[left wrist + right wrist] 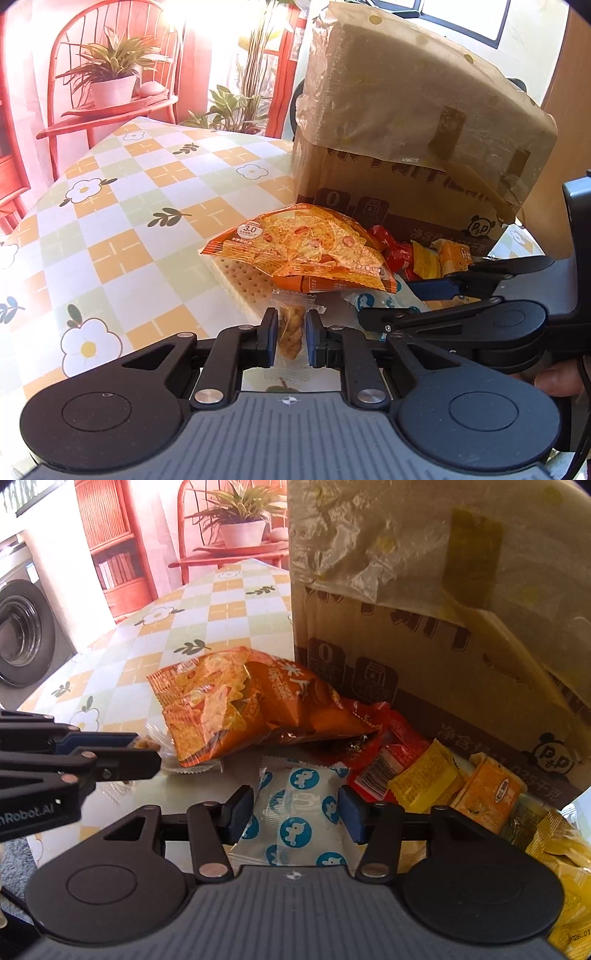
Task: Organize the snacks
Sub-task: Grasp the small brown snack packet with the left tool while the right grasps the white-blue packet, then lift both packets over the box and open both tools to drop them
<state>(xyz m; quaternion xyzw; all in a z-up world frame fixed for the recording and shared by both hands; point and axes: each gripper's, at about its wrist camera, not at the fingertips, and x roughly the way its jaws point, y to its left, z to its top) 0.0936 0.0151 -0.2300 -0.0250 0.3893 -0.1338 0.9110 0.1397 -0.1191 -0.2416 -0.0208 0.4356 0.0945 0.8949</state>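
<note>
My left gripper (291, 332) is shut on a small clear-wrapped twisted dough snack (290, 332), held just above the checked tablecloth (147, 206). From the right wrist view it (147, 751) enters at the left edge. My right gripper (295, 812) stands open over a white packet with blue circles (295, 812). That packet lies on the table between the pads, which stand close to its sides. An orange chip bag (306, 243) (229, 705) rests partly on a pale wafer pack (236, 284). Several small red (384, 760), yellow (424, 779) and orange (487, 797) snacks are piled against the box.
A tall taped cardboard box (406, 147) (424, 646) stands behind the pile on the right. Beyond the table's far edge are a red rack with a potted plant (110, 77) and a washing machine (22, 635). A person's hand (554, 380) shows at the right.
</note>
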